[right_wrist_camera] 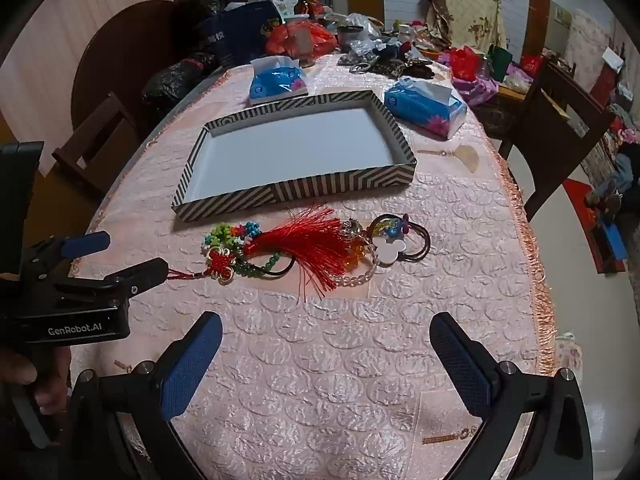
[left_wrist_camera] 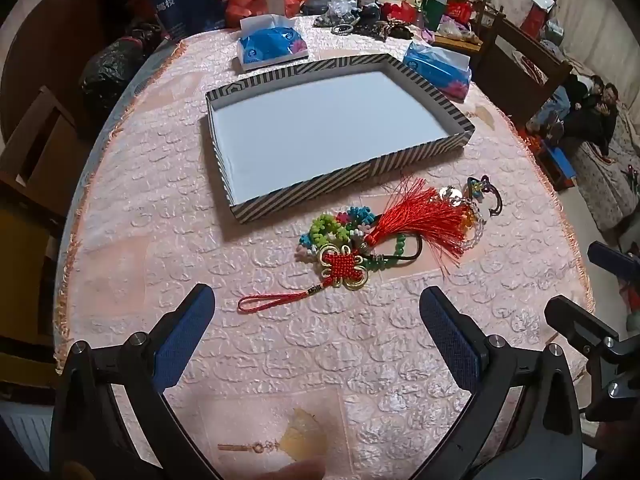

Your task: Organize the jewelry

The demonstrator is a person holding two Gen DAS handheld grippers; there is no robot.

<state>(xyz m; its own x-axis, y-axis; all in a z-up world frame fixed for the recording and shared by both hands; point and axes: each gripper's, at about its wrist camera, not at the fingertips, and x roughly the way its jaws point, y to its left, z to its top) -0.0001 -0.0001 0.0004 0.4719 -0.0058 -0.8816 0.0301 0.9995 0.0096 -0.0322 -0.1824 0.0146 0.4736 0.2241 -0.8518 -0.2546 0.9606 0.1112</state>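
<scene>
A jewelry pile lies on the pink tablecloth just in front of a shallow striped tray with a bare white floor. In the pile are a red knot ornament with a long red tassel, a colourful beaded bracelet, green beads, clear beads and a dark hair tie with a white mouse-shaped charm. My left gripper hovers open near the knot's red loop. My right gripper is open, short of the pile.
Two blue tissue packs lie behind the tray, with bags and clutter at the far end. Wooden chairs flank the table. The fringed cloth edge runs along the right. People sit at the far right.
</scene>
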